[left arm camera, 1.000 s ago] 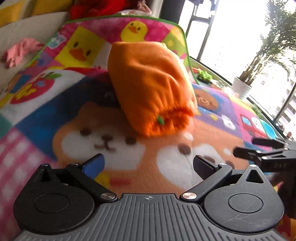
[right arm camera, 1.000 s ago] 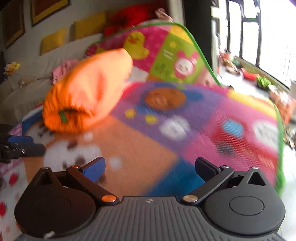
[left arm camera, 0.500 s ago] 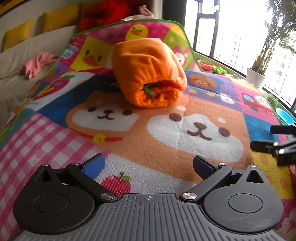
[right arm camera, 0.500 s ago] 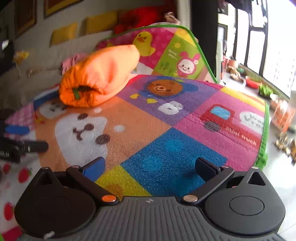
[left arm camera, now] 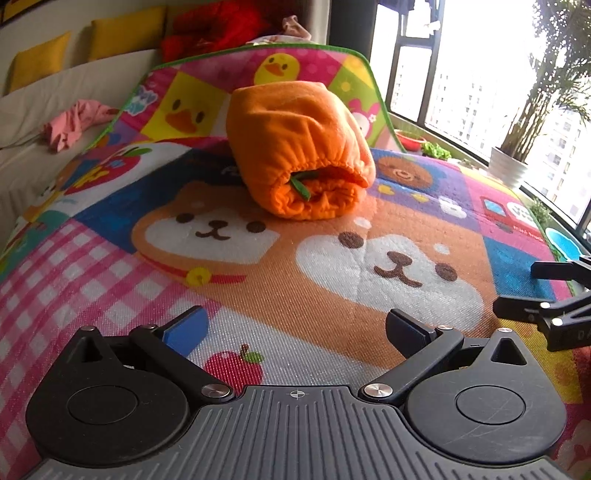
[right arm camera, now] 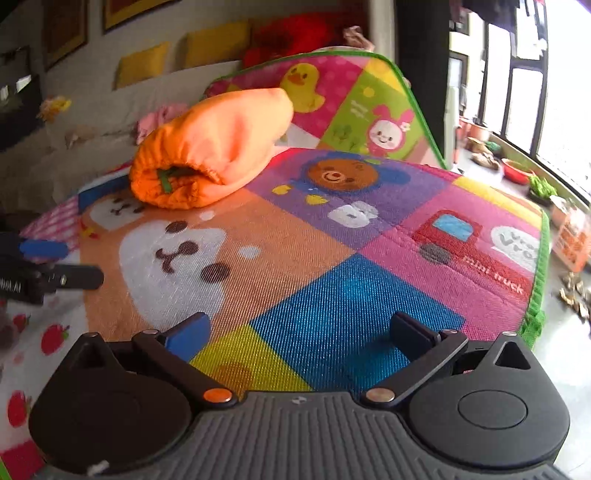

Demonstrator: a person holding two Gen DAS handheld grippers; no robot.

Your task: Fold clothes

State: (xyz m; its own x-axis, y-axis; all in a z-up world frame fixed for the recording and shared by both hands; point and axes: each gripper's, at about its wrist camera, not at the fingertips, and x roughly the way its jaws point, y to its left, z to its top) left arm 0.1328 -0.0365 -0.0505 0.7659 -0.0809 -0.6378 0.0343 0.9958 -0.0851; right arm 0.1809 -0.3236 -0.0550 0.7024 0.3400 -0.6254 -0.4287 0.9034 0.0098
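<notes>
A rolled-up orange garment [left arm camera: 299, 155] with a green tag at its open end lies on the colourful cartoon play mat [left arm camera: 295, 288]. It also shows in the right wrist view [right arm camera: 214, 151], at the far left of the mat [right arm camera: 332, 280]. My left gripper [left arm camera: 295, 328] is open and empty, well short of the bundle. My right gripper [right arm camera: 299, 332] is open and empty over the blue and yellow squares. Each gripper shows at the edge of the other's view, the right one [left arm camera: 554, 291] and the left one [right arm camera: 48, 266].
A beige sofa [left arm camera: 55, 96] with yellow cushions [left arm camera: 125, 31], a red garment pile [left arm camera: 218, 29] and a pink garment [left arm camera: 77, 122] stands behind the mat. The mat's far end is propped upright. Windows, potted plants [left arm camera: 517, 162] and floor clutter [right arm camera: 569, 236] are on the right.
Both grippers have pulled back from the orange bundle, which now looks smaller and farther away. The bundle rests where it was on the mat. Both grippers stay open.
</notes>
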